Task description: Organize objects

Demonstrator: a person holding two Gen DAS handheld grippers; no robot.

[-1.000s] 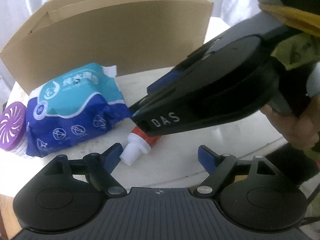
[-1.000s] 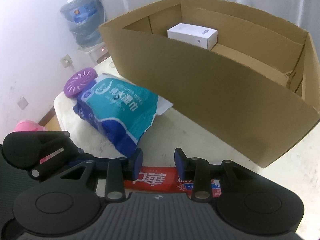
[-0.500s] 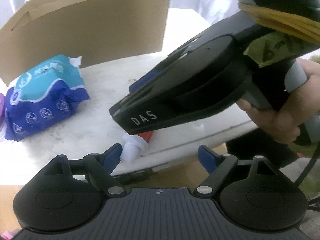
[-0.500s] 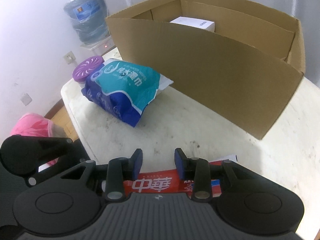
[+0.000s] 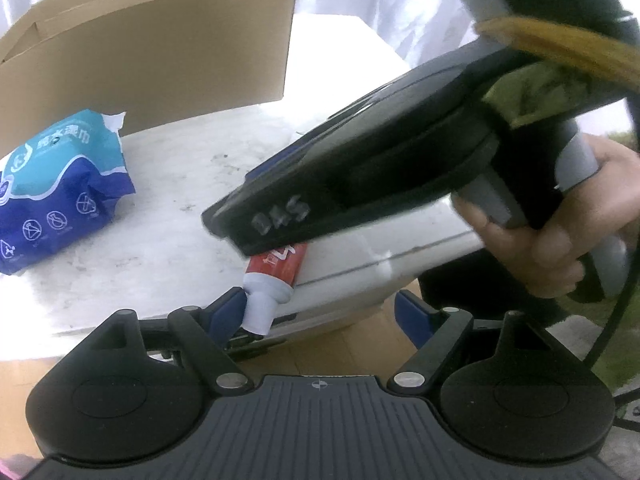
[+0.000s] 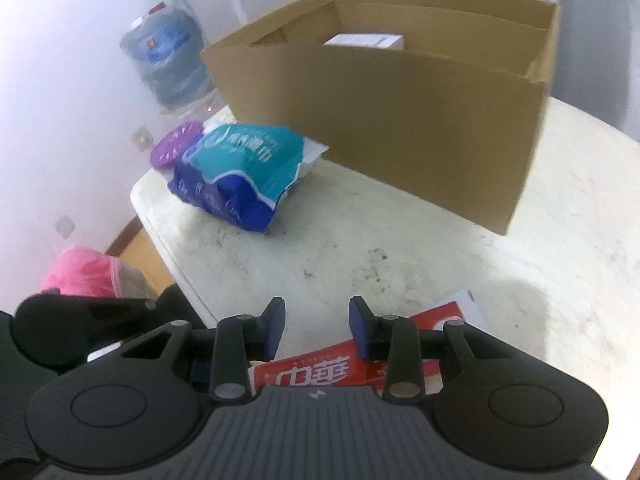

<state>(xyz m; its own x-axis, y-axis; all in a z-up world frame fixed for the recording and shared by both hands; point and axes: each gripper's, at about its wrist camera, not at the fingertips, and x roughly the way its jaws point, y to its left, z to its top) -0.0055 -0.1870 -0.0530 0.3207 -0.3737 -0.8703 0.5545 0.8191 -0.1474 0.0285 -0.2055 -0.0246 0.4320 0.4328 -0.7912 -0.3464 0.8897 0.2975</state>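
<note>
Jutting past the table edge point(image 5: 360, 269), toothpaste tube point(image 5: 276, 268); open surface before cardboard box point(image 5: 160, 60).

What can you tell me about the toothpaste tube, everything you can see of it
The toothpaste tube is red with white Chinese lettering, a white shoulder and a white cap; it looks like soft plastic. The right gripper is shut on its body, holding it crosswise at a tilt. From the right wrist view its flat crimped tail reaches right over the white table. From the left wrist view the cap end pokes out below that gripper, past the table edge, close to one blue finger of the left gripper; contact is unclear.
</note>
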